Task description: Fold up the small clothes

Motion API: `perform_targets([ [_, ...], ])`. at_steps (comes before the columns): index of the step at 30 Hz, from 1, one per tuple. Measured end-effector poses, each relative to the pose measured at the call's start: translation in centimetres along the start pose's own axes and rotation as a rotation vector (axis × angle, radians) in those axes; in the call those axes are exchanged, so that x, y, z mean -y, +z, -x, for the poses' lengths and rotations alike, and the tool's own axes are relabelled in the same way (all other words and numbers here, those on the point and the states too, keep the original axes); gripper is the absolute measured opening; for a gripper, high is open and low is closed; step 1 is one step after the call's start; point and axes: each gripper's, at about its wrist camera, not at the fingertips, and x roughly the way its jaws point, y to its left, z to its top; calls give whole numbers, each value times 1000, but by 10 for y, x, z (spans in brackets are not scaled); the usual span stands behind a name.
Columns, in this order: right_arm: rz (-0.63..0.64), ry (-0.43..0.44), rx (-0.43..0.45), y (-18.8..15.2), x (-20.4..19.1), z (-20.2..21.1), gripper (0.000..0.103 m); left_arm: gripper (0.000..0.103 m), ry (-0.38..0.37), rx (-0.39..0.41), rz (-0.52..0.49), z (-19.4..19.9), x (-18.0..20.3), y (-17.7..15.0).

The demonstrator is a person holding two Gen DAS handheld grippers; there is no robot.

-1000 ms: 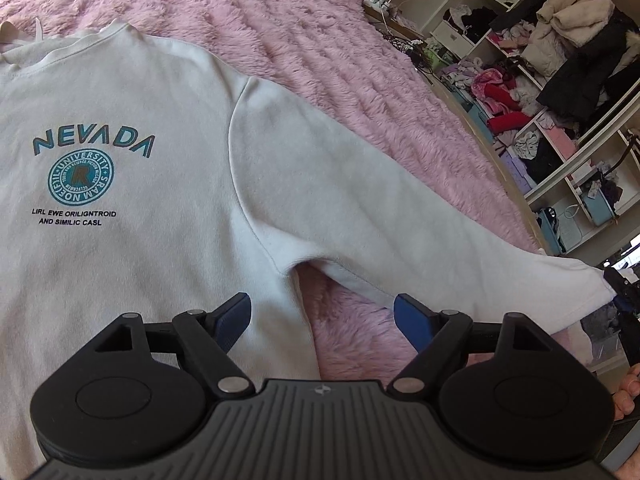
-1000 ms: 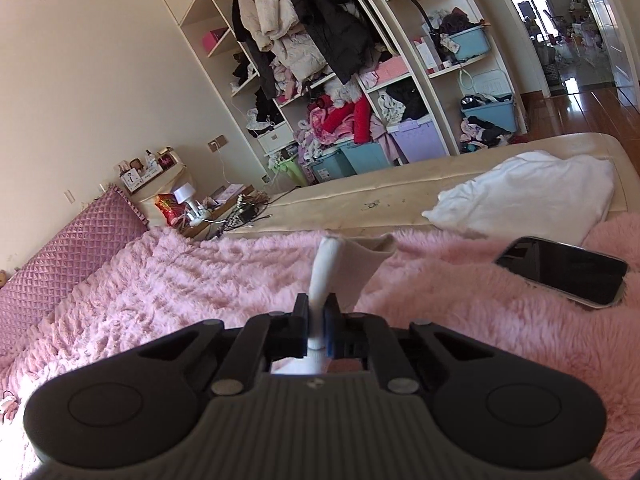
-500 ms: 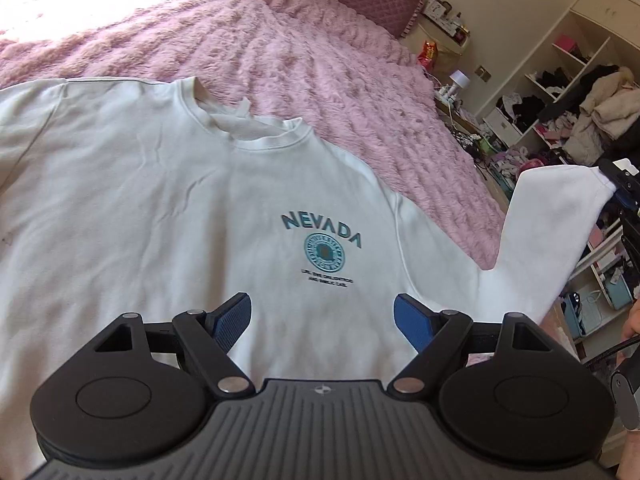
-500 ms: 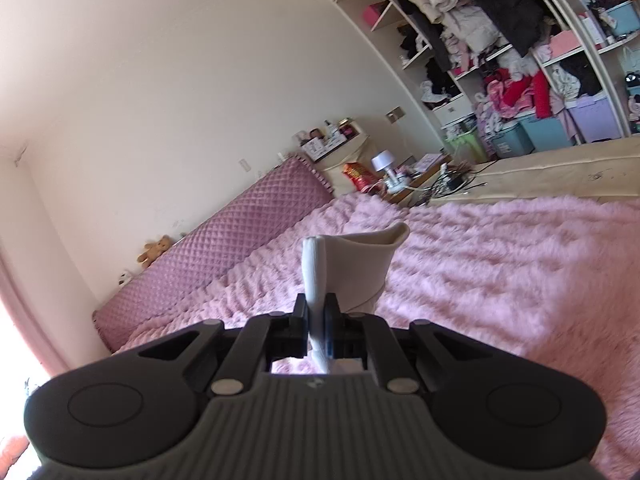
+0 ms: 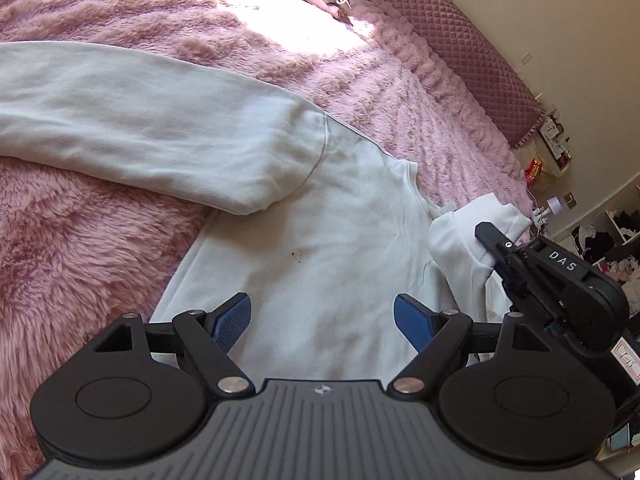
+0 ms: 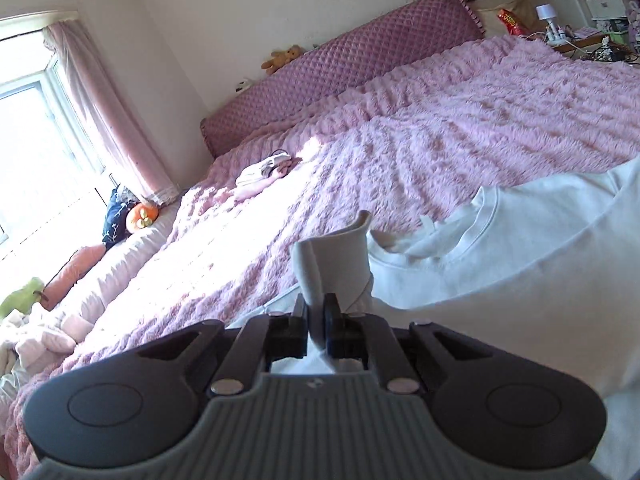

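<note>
A white sweatshirt (image 5: 340,240) lies flat on the pink fluffy bedspread (image 5: 80,232). Its one sleeve (image 5: 140,120) stretches out to the left. My left gripper (image 5: 322,316) is open and empty, hovering over the sweatshirt's body. My right gripper (image 6: 316,320) is shut on the cuff of the other sleeve (image 6: 332,252), folded in over the chest near the collar (image 6: 476,220). In the left wrist view the right gripper (image 5: 492,240) shows at the right, holding that cuff (image 5: 464,236).
A quilted purple headboard (image 6: 360,60) runs along the far side. A small pile of pink and white clothes (image 6: 264,172) lies on the bed near it. A window with pink curtain (image 6: 100,100) is at the left; cluttered shelves (image 5: 616,248) at the right.
My right gripper has carried the sleeve cuff from the bed's edge in over the sweatshirt's chest. My left gripper has swung left, from the printed front to the other shoulder and sleeve.
</note>
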Motion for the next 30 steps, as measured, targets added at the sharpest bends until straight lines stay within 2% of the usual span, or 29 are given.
perform_targets([
  [1,26,-4,-28,-12,-3,-9,7,95,3,5,11,0,-5,1],
  [3,49,19,-88,-31,-6,-22,23,95,-3,7,41,0,-15,2],
  [4,39,22,-100,-36,-5,-23,25,95,-13,9,51,-1,-17,3],
  [6,34,35,-101,-35,1,-16,43,95,-41,6,60,-6,-21,2],
  [9,83,33,-34,-21,17,19,46,95,-64,-13,52,-19,-15,0],
  [11,130,-26,16,-9,34,48,52,95,-104,-25,72,-27,-11,-2],
  [14,192,-144,54,10,70,82,54,95,-185,-52,125,-44,-2,-8],
  [16,198,-221,63,16,95,101,57,95,-199,-70,157,-56,3,-12],
  [19,167,-292,61,23,127,120,57,95,-212,-83,251,-74,2,-19],
  [22,141,-327,51,24,149,132,58,95,-231,-44,292,-86,3,-18],
  [24,146,-340,44,19,156,137,58,93,-281,-12,322,-93,1,-17],
  [25,158,-347,42,17,157,137,58,87,-299,-1,346,-96,-1,-17],
  [26,181,-364,42,13,158,138,58,76,-315,4,382,-100,-4,-17],
  [27,199,-380,43,9,158,139,58,69,-337,2,411,-103,-6,-16],
  [28,217,-396,41,5,158,138,58,50,-360,-3,434,-106,-8,-15],
  [29,226,-402,36,2,158,136,59,39,-366,-5,443,-108,-9,-15],
  [30,229,-400,30,0,159,136,60,18,-348,2,433,-108,-9,-13],
])
